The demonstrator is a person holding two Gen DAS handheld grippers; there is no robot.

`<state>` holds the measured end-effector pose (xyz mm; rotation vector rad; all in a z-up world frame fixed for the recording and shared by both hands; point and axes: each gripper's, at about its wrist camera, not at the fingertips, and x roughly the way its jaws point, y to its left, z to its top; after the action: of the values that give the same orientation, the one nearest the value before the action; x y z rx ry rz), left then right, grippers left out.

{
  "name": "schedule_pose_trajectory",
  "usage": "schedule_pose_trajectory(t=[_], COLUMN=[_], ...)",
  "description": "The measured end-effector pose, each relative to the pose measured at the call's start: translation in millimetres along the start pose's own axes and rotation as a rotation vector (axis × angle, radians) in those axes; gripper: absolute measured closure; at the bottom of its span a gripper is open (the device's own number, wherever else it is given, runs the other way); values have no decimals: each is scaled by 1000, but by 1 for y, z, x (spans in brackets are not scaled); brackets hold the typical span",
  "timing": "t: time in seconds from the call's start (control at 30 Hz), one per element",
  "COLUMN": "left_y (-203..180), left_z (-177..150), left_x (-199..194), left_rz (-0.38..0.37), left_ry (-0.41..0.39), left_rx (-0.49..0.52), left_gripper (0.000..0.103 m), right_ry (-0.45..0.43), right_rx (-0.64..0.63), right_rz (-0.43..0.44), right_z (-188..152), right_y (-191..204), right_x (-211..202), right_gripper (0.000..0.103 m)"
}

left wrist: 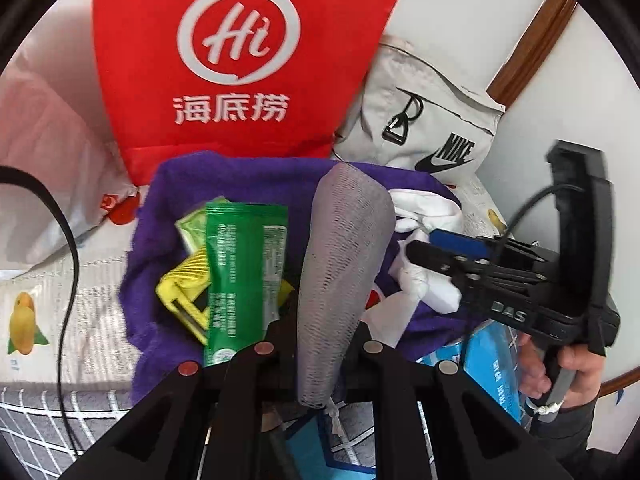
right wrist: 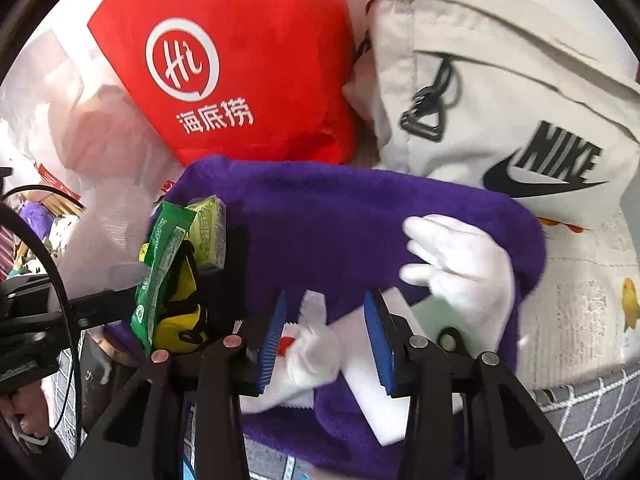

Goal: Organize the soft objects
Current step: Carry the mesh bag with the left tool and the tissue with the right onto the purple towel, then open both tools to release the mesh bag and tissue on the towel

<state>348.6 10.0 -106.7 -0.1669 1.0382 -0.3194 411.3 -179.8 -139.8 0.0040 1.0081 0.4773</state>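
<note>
A grey mesh fabric bundle (left wrist: 340,272), long and tapered, stands nearly upright in the left wrist view: its long axis runs from the narrow tied end near the camera up to a broad rounded end, leaning slightly right. The weave is open netting with darker patches, and a white knotted string (left wrist: 335,416) hangs at the narrow end. The left gripper (left wrist: 320,344) is pinching this bundle between its 2 fingers, low on its length, above a purple plush towel (left wrist: 248,184).

On that towel lie a green foil sachet (left wrist: 240,276), its long axis running away from the camera, a yellow plastic clip-like item (left wrist: 184,292) and a pale green small packet (left wrist: 194,226) beneath it. A white cloth glove (left wrist: 424,216) lies to the right, just beside the right gripper (left wrist: 420,248), whose blue pads are seen side-on there.

The right wrist view does not show the mesh bundle. It shows the right gripper (right wrist: 326,340) spread, its 2 blue ribbed pads (right wrist: 272,340) well apart, straddling a white cloth piece (right wrist: 316,356) on the purple towel (right wrist: 340,216), with the white glove (right wrist: 460,264) fingers pointing left. Behind stand a red fabric bag with white logo (right wrist: 248,52) and a grey Nike bag (right wrist: 500,80).
</note>
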Motion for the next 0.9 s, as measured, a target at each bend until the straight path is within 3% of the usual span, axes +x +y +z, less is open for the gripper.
schedule_pose_trajectory(t=[0.37, 0.9], left_y=[-9, -30], left_z=[8, 15], left_x=[31, 62], left_rz=[27, 77], left_ry=[49, 120], left_rx=[13, 65], left_gripper=[91, 91], right_ry=[-75, -76], right_rx=[29, 62], right_rz=[-69, -84], right_z=[-28, -48], right_y=[-26, -37], right_x=[-46, -51], right_gripper=[61, 61])
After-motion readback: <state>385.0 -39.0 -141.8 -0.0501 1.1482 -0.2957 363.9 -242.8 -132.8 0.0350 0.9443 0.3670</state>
